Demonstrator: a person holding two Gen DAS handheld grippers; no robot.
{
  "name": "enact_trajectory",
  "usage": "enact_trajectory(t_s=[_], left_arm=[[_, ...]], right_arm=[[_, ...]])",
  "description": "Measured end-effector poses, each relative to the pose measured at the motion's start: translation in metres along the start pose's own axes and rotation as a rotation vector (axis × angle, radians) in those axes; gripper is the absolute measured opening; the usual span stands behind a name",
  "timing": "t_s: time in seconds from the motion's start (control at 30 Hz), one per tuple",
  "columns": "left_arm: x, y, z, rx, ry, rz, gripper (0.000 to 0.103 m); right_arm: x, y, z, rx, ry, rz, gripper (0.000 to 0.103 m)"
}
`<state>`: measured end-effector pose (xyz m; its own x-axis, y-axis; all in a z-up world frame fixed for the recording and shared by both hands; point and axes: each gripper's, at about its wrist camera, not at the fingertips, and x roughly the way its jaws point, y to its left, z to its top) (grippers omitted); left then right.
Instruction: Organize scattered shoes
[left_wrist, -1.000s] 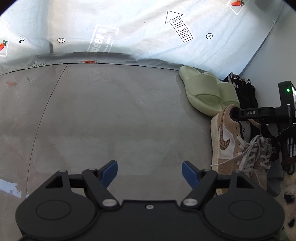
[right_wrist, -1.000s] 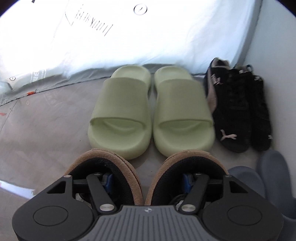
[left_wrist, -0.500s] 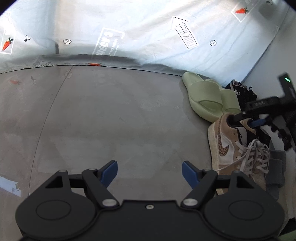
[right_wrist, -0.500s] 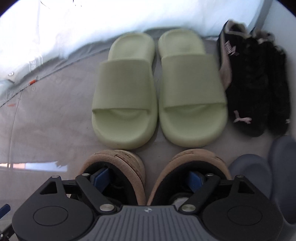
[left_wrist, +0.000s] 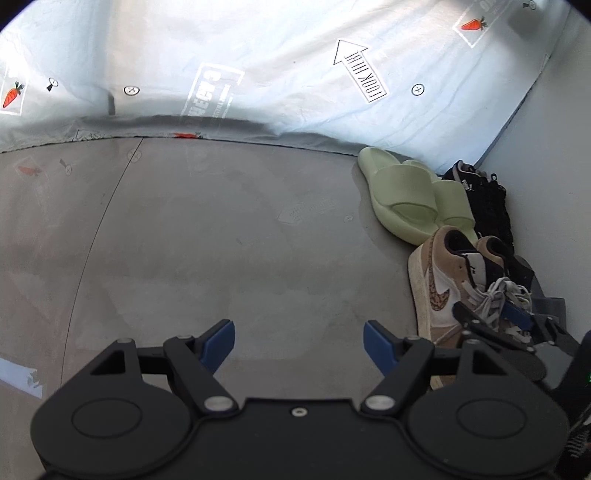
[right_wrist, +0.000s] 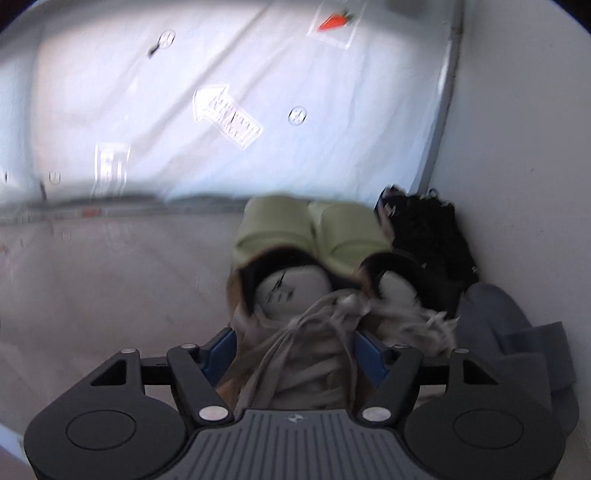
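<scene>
Hovering over bare grey floor (left_wrist: 221, 240), the left gripper (left_wrist: 299, 341) stands spread with nothing between its blue pads, and its view alone shows the row along the wall side-on: green slides (left_wrist: 402, 195), black sneakers (left_wrist: 487, 199), then tan sneakers (left_wrist: 443, 288). The blurred right-wrist view looks down from behind the tan pair, where the right gripper (right_wrist: 295, 350) straddles the left sneaker's laces (right_wrist: 295, 332), jaws closing; whether its pads press the shoe cannot be told.
</scene>
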<state>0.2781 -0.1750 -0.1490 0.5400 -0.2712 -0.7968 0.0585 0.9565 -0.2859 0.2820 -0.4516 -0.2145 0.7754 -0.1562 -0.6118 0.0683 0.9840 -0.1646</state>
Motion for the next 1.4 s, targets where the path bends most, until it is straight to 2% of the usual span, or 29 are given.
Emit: enact_trajectory(t_s=[0.03, 0.13, 0.33, 0.53, 0.63, 0.83, 0.97, 1.07, 1.17, 1.23, 1.3, 1.4], left_arm=[[-0.003, 0.001, -0.001, -0.005, -0.008, 0.006, 0.077], [-0.013, 0.007, -0.003, -0.027, -0.033, 0.029, 0.077], [-0.038, 0.02, -0.005, -0.046, -0.093, 0.068, 0.077], [-0.055, 0.031, -0.008, -0.029, -0.145, 0.105, 0.077], [-0.062, 0.034, -0.01, -0.033, -0.16, 0.095, 0.077], [-0.09, 0.034, -0.028, -0.011, -0.188, 0.055, 0.078], [-0.117, 0.038, -0.043, 0.013, -0.219, 0.044, 0.079], [-0.142, 0.046, -0.053, 0.04, -0.277, 0.048, 0.081], [-0.17, 0.057, -0.062, 0.064, -0.334, 0.05, 0.082], [-0.188, 0.066, -0.067, 0.062, -0.368, 0.055, 0.091], [-0.208, 0.076, -0.073, 0.055, -0.402, 0.062, 0.095], [-0.235, 0.09, -0.082, 0.053, -0.456, 0.068, 0.099]], right_arm=[[0.0, 0.003, -0.003, -0.032, -0.012, -0.007, 0.077], [0.003, 0.011, -0.011, -0.122, -0.023, -0.014, 0.078], [0.008, 0.001, -0.002, -0.16, 0.019, 0.01, 0.082], [0.015, -0.019, 0.008, 0.0, 0.075, 0.034, 0.084], [0.001, -0.013, 0.01, -0.028, 0.066, 0.005, 0.084], [-0.047, -0.021, 0.022, 0.133, 0.045, -0.001, 0.085], [-0.086, -0.015, 0.031, 0.161, 0.012, 0.013, 0.085], [-0.118, -0.006, 0.033, 0.169, -0.006, 0.025, 0.085], [-0.143, 0.002, 0.033, 0.181, -0.025, 0.037, 0.092], [-0.164, 0.011, 0.032, 0.187, -0.052, 0.052, 0.095], [-0.188, 0.024, 0.033, 0.18, -0.081, 0.071, 0.1], [-0.223, 0.046, 0.033, 0.166, -0.114, 0.092, 0.102]])
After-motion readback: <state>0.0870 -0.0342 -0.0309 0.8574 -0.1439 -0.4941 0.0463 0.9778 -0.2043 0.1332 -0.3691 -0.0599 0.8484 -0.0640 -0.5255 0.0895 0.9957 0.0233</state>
